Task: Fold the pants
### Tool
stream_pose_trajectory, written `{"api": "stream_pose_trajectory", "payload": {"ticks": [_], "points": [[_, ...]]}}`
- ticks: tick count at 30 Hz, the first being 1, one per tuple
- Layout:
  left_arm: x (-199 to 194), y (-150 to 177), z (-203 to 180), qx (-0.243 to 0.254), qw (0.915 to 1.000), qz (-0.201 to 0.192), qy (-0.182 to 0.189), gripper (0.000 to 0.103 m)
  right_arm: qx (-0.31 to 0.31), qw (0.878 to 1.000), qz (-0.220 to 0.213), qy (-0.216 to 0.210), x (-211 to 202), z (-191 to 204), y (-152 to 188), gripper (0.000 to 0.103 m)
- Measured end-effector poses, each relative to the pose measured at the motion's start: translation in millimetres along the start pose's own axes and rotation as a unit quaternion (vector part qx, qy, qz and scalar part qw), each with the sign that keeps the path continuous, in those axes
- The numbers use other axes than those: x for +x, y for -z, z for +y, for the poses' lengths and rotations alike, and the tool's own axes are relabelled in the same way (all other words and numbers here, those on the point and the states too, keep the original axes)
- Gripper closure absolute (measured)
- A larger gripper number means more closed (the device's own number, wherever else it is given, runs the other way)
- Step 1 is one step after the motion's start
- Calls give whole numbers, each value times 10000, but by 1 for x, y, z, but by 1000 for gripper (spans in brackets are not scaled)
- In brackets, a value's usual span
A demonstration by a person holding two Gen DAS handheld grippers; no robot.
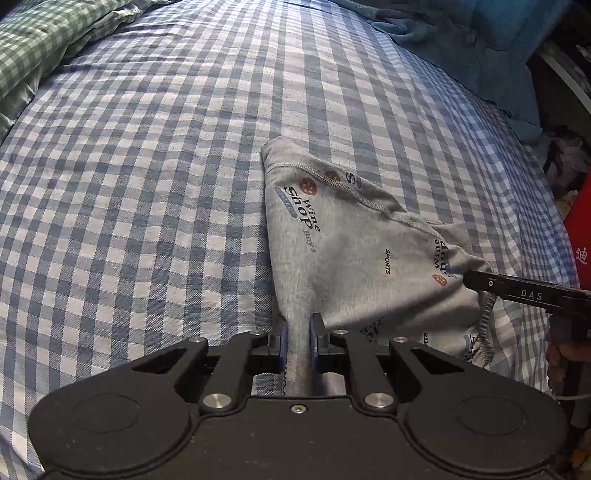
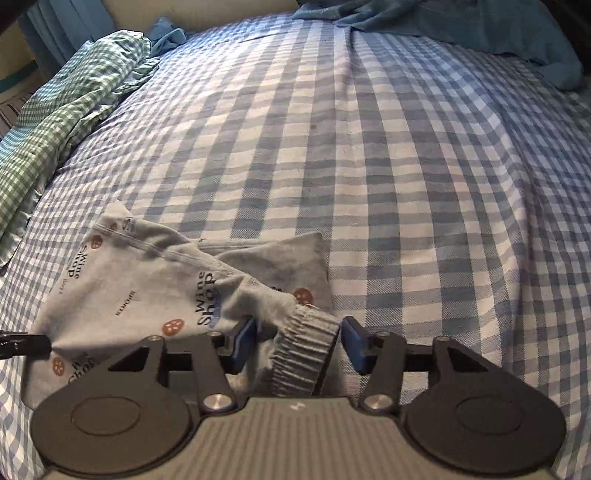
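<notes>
Grey printed pants (image 1: 354,254) partly folded, bunched on the checked bedsheet (image 1: 147,184). Clamped on one edge by the left gripper (image 1: 298,341); ribbed cuff (image 2: 306,350) loose between the parted pads of the right gripper (image 2: 299,341). Probably midway: still to be squared and flattened.

Bed (image 2: 406,166) covered by a blue-and-white checked sheet; grey printed pants (image 2: 147,280) lying partly folded on it at the near edge; green checked bedding (image 2: 74,92) bunched along the left side; blue cloth (image 2: 480,26) heaped at the far edge.
</notes>
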State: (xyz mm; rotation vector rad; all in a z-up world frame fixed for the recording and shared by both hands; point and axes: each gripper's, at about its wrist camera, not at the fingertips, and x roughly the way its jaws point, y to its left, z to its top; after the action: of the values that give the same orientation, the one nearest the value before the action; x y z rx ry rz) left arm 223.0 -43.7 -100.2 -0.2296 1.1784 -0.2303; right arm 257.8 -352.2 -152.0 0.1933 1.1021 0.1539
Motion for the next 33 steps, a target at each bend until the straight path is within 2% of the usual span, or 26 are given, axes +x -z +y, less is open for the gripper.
{"api": "stream_pose_trajectory", "payload": {"ticks": [3,5,6,7,9,12,18,24,29,33], "points": [[2,-1,-3,42,10000,40,-64,90,213,9995,146,-205,14,-13,-1,29],[2,-2,-6,111,9999,51,-99,90,366,9984,219,-380,20,-17,-2,33],[2,-3,-8,136,9998,44,-104,90,420,9975,237,-521,21,-18,-2,49],[0,-5,-9,178,9998,36,-98,90,486,9966,251,-623,21,-18,-3,56],[-4,-9,-10,239,9997,14,-56,91,519,9959,264,-690,18,-15,-7,79],[-14,-14,-13,419,9991,-59,27,91,188,9984,172,-497,4,1,-14,84],[-43,-31,-5,664,9968,-438,77,91,-297,9983,-195,-465,-30,44,-43,89],[-71,-40,41,448,9954,-843,-78,91,-954,9931,-466,-502,-36,115,-72,89],[-80,-33,92,-61,9953,-908,-321,91,-1171,9910,-316,-561,-12,168,-82,88],[-69,-21,121,-488,9946,-785,-476,90,-1343,9896,-58,-515,10,198,-79,86]]}}
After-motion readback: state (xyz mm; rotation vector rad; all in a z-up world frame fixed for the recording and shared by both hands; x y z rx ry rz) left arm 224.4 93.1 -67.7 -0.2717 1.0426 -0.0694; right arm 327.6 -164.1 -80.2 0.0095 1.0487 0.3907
